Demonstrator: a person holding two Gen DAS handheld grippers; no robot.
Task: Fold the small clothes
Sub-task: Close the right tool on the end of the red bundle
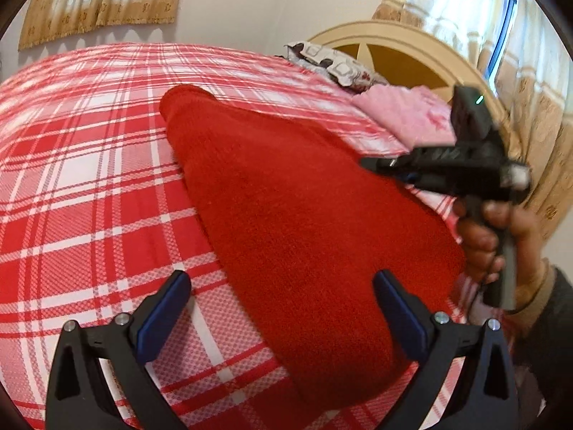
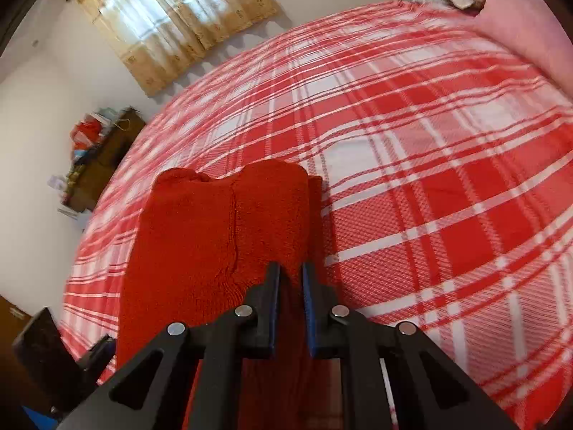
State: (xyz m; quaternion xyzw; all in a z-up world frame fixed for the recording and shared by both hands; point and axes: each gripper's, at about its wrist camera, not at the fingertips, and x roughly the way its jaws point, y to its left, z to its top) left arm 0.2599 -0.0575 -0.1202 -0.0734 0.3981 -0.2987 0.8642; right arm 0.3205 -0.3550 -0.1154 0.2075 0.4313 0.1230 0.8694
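A red knitted garment point(image 1: 304, 215) lies folded lengthwise on the red and white plaid bed cover point(image 1: 82, 186). My left gripper point(image 1: 283, 294) is open above its near end, holding nothing. My right gripper point(image 2: 290, 279) is shut on the edge of the red garment point(image 2: 200, 236). In the left wrist view the right gripper point(image 1: 372, 165) shows at the garment's right side, held in a hand, with its fingertips blurred. The left gripper's body shows at the lower left corner of the right wrist view.
A folded pink cloth point(image 1: 408, 114) and a patterned pillow point(image 1: 333, 64) lie near the headboard point(image 1: 401, 43). Curtains hang on the walls. A cluttered wooden cabinet point(image 2: 104, 157) stands beside the bed.
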